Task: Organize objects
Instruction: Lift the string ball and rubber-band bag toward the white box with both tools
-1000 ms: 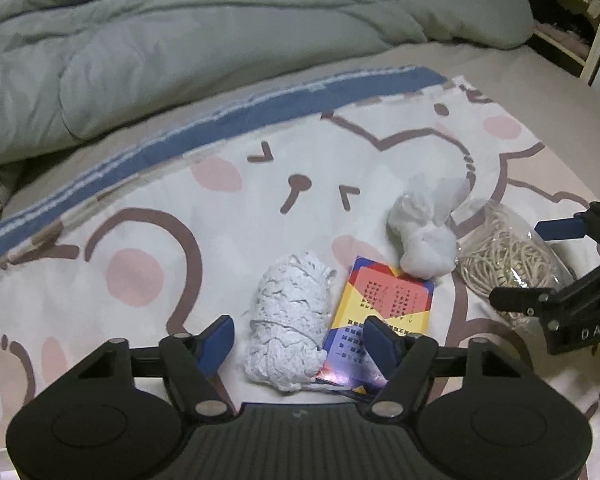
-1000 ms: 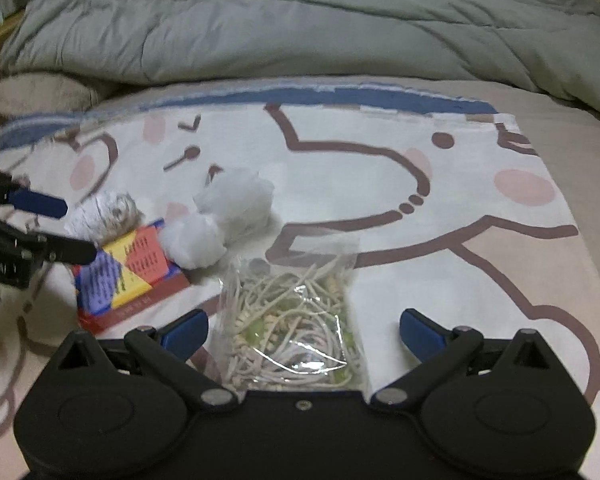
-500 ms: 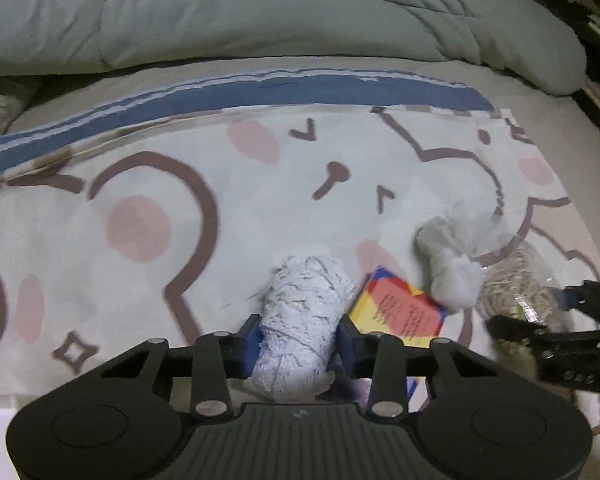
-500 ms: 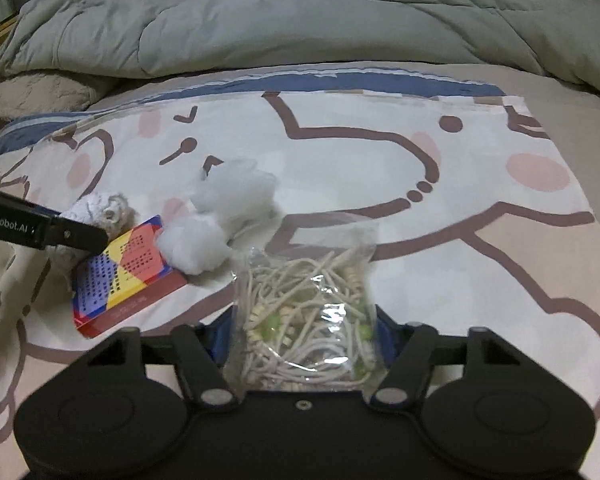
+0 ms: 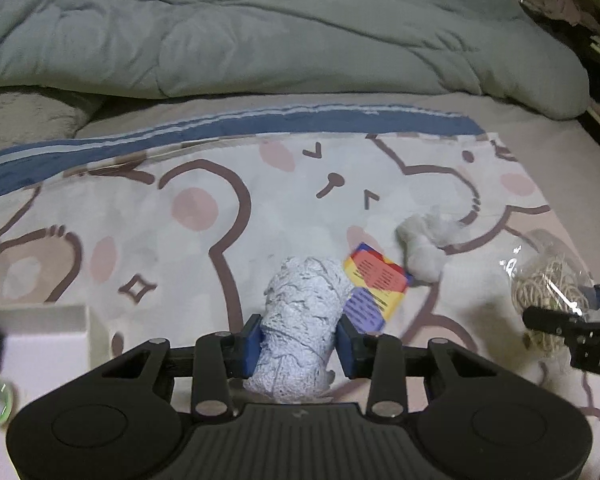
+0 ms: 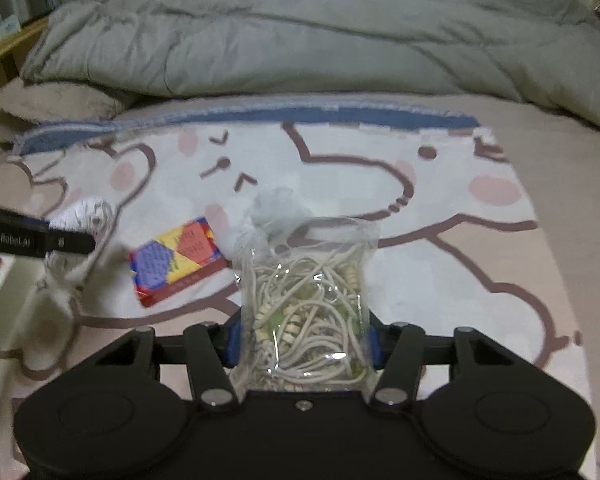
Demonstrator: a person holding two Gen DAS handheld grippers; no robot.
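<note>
Left gripper point(image 5: 298, 344): blue pads clenched on a pale blue-white bundle of wound yarn or cord point(image 5: 300, 320), bottom centre of the left wrist view, apparently raised off the cartoon-bear printed sheet point(image 5: 140, 216). The bundle looks soft, light and compressible; the pads sit at its lower mid-body, where the windings look densest. A pinch on loose outer strands could let it unravel.

Right gripper point(image 6: 304, 340): its jaws have just been closing, and the pads now press the lower sides of a clear plastic bag of cream-coloured elastic bands point(image 6: 306, 304), bottom centre of the right wrist view. The film looks slick and limp, and the contents can shift. Judgement: hold low on the filled part, not the empty top flap.

Still lying on the sheet:
- flat red-yellow-purple card box point(image 6: 178, 260), rigid
- white crumpled plastic wad point(image 5: 422, 248)

White open box point(image 5: 40, 340) at lower left of the left wrist view, a likely destination.
</note>
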